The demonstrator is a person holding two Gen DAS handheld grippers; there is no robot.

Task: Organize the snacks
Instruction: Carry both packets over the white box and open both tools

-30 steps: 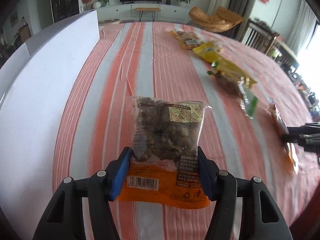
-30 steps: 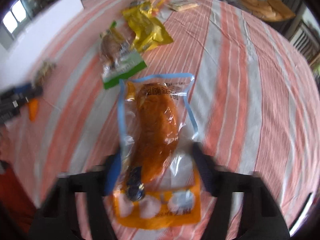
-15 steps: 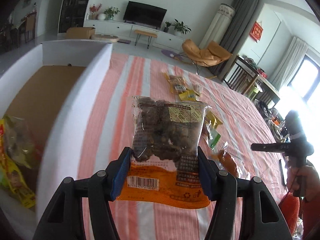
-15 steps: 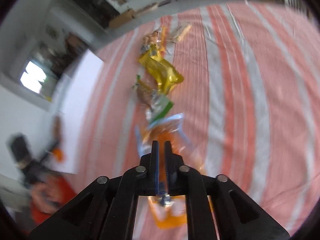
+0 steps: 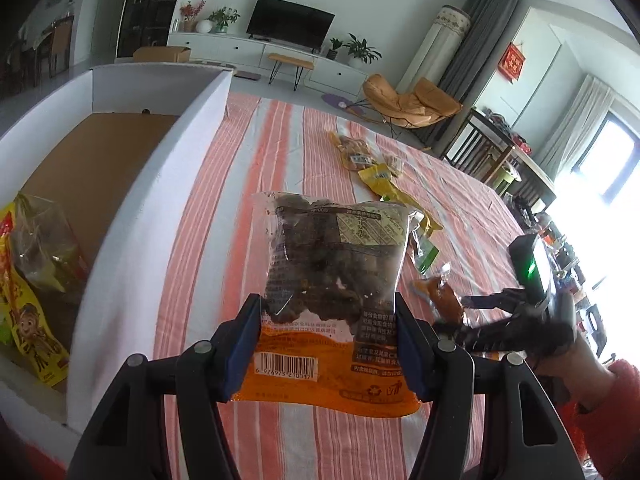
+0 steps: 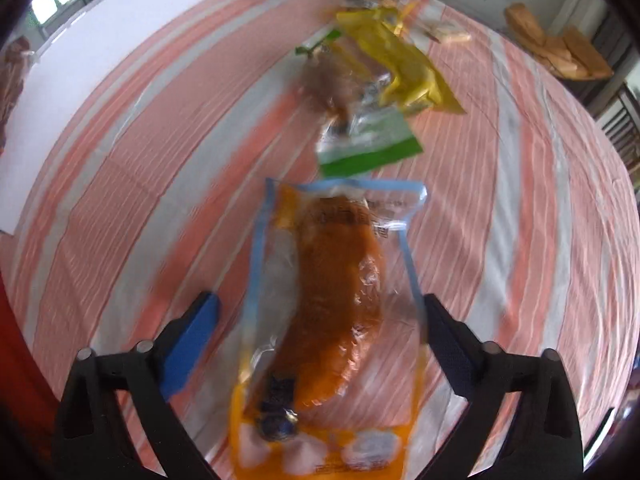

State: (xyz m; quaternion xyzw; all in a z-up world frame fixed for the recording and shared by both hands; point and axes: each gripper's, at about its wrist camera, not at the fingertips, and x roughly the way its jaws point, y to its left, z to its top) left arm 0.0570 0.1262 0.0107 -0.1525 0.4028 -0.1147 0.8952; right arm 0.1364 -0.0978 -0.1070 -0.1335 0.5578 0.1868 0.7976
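My left gripper (image 5: 326, 308) is shut on a clear bag of dark snacks with an orange bottom (image 5: 332, 256), held up in the air beside the white box (image 5: 160, 184). On the striped tablecloth lies an orange sausage pack with a blue rim (image 6: 336, 272). It sits between the jaws of my right gripper (image 6: 320, 302), which are opening. The left pad stands clear of the pack and the right pad is at its edge. In the left wrist view, the right gripper (image 5: 472, 312) is low at the right by that pack (image 5: 440, 300), held by a hand in a red sleeve.
The white box has a brown floor and holds yellow and clear snack bags (image 5: 32, 280) at its near end. Farther along the table lie a green-edged pack (image 6: 360, 136), a yellow pack (image 6: 400, 64) and more small packs (image 5: 356, 152). The box wall (image 6: 100, 40) runs along the left.
The left gripper has risen with its bag and swung toward the box, whose inside now shows. The right gripper, shut and higher half a second ago, now stands low and open around the orange pack.
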